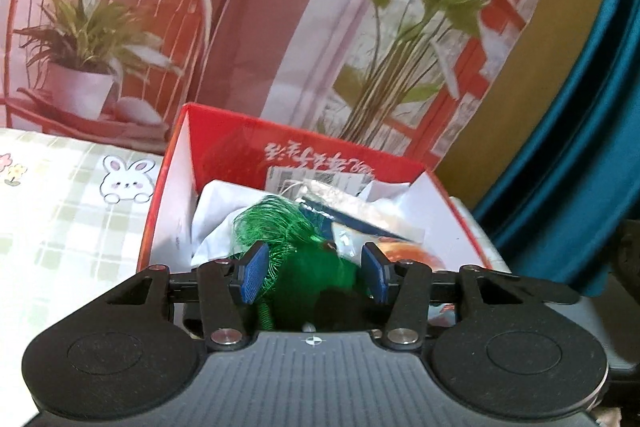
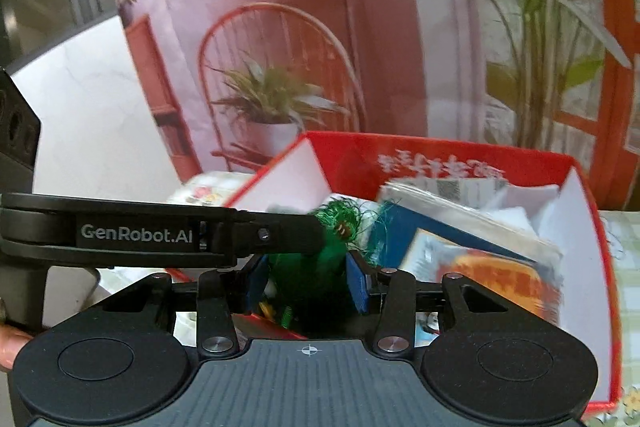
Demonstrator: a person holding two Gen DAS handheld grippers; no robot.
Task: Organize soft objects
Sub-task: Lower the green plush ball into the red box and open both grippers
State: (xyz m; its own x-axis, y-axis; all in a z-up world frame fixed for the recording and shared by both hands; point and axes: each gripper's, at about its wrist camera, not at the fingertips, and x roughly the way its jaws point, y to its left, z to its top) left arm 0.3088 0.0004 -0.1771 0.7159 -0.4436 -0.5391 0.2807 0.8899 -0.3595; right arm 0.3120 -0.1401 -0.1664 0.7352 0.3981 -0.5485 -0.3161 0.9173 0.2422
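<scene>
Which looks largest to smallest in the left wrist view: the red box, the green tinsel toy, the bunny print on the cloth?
1. red box, by far the widest.
2. green tinsel toy, though it sits nearest the camera between the fingers, which enlarges it.
3. bunny print, clearly smallest.

From my remote seat, one brand reads clearly: "GenRobot.AI" in pale letters on the black side of the left gripper [image 2: 304, 243], crossing the right wrist view. White Chinese characters run upside down along the inner back wall of the red box [image 1: 224, 147], too blurred for me to read. Printed packets inside carry no legible text.
</scene>
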